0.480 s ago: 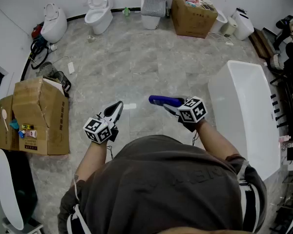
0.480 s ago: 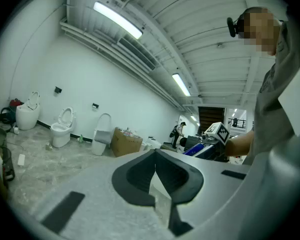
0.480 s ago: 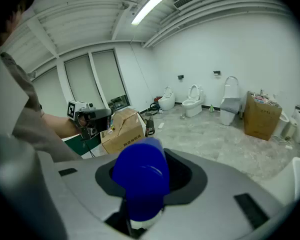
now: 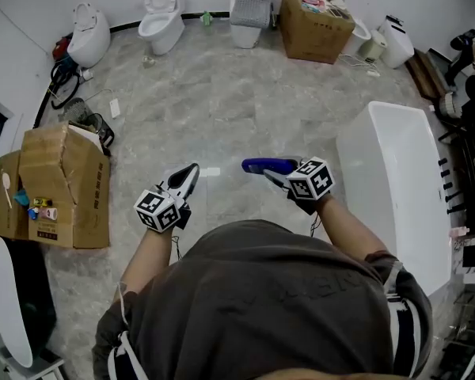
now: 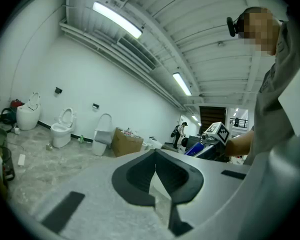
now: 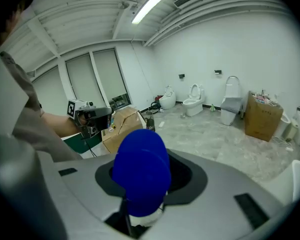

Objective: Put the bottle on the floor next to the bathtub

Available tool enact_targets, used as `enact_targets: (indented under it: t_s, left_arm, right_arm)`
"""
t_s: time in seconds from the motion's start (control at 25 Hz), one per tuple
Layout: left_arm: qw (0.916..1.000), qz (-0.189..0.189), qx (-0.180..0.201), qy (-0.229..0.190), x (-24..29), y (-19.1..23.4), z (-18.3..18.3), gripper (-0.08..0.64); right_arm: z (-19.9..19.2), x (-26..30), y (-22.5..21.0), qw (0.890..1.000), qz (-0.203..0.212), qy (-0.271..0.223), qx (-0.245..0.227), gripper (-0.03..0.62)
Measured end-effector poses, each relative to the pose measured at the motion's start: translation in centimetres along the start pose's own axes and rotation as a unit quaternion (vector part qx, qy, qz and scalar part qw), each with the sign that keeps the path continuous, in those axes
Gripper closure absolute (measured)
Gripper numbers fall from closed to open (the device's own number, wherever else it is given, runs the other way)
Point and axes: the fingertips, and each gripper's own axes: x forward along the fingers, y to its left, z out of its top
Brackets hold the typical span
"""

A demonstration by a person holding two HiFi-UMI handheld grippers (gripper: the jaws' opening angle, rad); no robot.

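A blue bottle lies level in my right gripper, whose jaws are shut on it above the grey marble floor. In the right gripper view the bottle fills the space between the jaws. The white bathtub stands just right of that hand. My left gripper hovers to the left of the bottle, shut with nothing in it; in the left gripper view its dark pads meet at the tip. That view also catches the bottle off to the right.
An open cardboard box stands at the left, with another white tub below it. Two toilets, a white bin and a full cardboard box line the far wall. Dark racks stand beyond the bathtub.
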Motion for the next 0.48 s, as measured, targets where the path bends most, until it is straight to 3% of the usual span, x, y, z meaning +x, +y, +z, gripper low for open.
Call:
enact_targets:
  t_s: [0.28, 0.48]
  left_arm:
    - [0.9997, 0.006, -0.018, -0.013, 0.6, -0.3, -0.9, 0.555]
    - [0.9998, -0.013, -0.012, 0.002, -1.2, 3.5, -1.6, 0.555]
  right_arm:
    - [-1.1, 0.3, -0.5, 1.0, 0.014, 0.017, -0.009, 0.456]
    - [-0.3, 3.0, 0.9, 1.0, 0.006, 0.021, 0.011, 0.456]
